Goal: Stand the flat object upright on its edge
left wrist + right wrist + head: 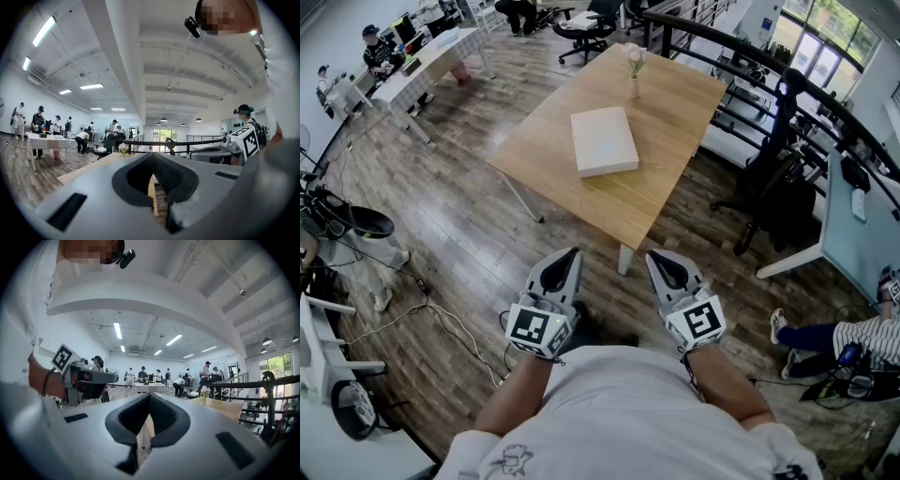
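A flat white box (604,141) lies face down in the middle of a wooden table (675,112). A small vase with a flower (634,82) stands behind it. Both grippers hang over the floor close to my body, well short of the table's near corner. My left gripper (574,251) is shut with nothing in it, and my right gripper (653,255) is shut and empty too. In the left gripper view the left gripper's (152,155) jaws meet, with the table edge (89,169) beyond. In the right gripper view the right gripper's (149,395) jaws also meet, and the table (227,408) lies ahead to the right.
A black railing (741,47) runs behind the table, with a dark office chair (778,187) to its right. A pale desk (853,234) stands at far right. Cables (441,323) trail on the wood floor at left. People work at a cloth-covered table (431,61) at the back left.
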`<state>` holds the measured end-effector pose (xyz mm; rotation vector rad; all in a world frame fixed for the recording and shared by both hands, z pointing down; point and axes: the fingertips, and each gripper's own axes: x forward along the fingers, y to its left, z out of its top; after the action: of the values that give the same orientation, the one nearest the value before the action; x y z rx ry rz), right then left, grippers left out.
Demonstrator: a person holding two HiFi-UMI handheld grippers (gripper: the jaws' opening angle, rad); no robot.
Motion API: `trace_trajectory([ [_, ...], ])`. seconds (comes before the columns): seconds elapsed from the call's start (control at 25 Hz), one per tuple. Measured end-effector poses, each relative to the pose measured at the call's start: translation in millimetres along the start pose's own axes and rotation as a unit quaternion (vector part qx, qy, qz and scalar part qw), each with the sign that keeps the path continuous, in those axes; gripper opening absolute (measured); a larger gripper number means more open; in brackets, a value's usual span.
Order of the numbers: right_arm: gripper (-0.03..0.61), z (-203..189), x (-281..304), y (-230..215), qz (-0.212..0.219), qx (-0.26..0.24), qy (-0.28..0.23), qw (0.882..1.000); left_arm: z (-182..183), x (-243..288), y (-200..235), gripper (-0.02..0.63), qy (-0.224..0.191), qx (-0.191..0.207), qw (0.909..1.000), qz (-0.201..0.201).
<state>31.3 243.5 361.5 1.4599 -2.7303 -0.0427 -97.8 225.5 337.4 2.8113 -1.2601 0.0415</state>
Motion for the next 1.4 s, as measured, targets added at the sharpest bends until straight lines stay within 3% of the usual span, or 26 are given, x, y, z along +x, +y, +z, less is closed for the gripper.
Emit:
trace_trajectory([
  [0.52, 0.004, -2, 10, -8, 0.002, -0.003, 0.002, 1.0, -1, 11, 7, 0.006, 0.0, 0.002, 1.0, -0.003],
  [1.12, 0.012, -17, 59, -15, -0.015, 0.006, 0.015, 1.0, -14, 26, 64, 0.02, 0.0, -0.017, 0.9998, -0.003],
  [1.2, 0.105, -20, 75, -16, -0.016, 0.01, 0.02, 1.0, -18, 31, 78, 0.057, 0.007, -0.019, 0.9998, -0.008],
  [1.4, 0.25, -20, 127, -12, -0.011, 0.013, 0.034, 0.999, -24, 47, 123, 0.143, 0.021, -0.02, 0.9991, -0.03],
])
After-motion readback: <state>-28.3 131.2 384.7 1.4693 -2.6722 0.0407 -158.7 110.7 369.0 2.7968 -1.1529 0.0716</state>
